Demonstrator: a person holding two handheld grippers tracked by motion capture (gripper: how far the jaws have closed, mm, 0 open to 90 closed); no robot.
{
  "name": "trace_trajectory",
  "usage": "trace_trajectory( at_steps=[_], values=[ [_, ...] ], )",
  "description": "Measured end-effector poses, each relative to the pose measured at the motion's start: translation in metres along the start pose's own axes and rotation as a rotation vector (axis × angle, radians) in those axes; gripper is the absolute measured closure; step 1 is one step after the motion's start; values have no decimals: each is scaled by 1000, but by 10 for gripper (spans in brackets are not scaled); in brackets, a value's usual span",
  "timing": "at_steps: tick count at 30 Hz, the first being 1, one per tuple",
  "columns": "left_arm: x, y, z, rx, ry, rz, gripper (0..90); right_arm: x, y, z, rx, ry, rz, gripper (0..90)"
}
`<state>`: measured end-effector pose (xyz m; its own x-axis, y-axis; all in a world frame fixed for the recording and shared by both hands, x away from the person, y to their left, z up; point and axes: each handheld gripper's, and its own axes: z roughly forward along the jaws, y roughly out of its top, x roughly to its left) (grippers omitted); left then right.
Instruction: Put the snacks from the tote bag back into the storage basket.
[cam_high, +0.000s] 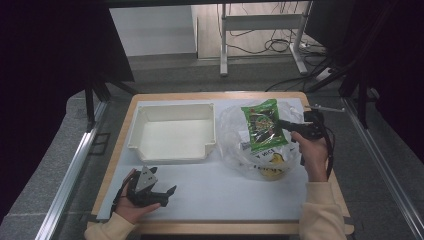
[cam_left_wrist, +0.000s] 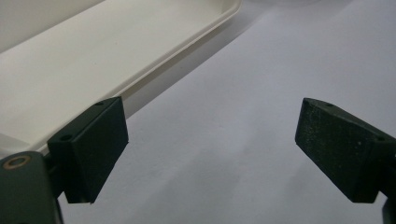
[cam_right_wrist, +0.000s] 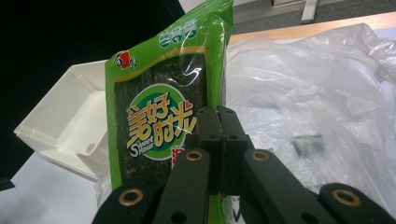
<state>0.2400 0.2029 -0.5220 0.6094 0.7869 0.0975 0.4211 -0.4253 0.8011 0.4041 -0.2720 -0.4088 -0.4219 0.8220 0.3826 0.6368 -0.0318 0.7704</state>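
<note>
Currently, the green snack packet (cam_high: 263, 125) is held above the clear plastic bag (cam_high: 235, 145), just right of the white bin (cam_high: 172, 131). The right gripper (cam_right_wrist: 218, 122) is clamped on the packet's edge. The packet is judged light, thin, crinkly and slippery; a seam grip is advised. The left gripper (cam_left_wrist: 212, 144), below the bin, is spread wide, empty.

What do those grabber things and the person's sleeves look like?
Both grippers, left and right, are black with two blocky jaws and brass-ringed pivots. The left carries a grey three-cornered plate; a black cable trails from the right. The sleeves are cream.
</note>
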Motion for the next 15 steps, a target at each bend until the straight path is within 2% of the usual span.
trace_trajectory(
  at_steps=[15],
  values=[
    [0,0,0,-1,1,1,95,10,1,2,-3,23,-16,900]
  ],
)
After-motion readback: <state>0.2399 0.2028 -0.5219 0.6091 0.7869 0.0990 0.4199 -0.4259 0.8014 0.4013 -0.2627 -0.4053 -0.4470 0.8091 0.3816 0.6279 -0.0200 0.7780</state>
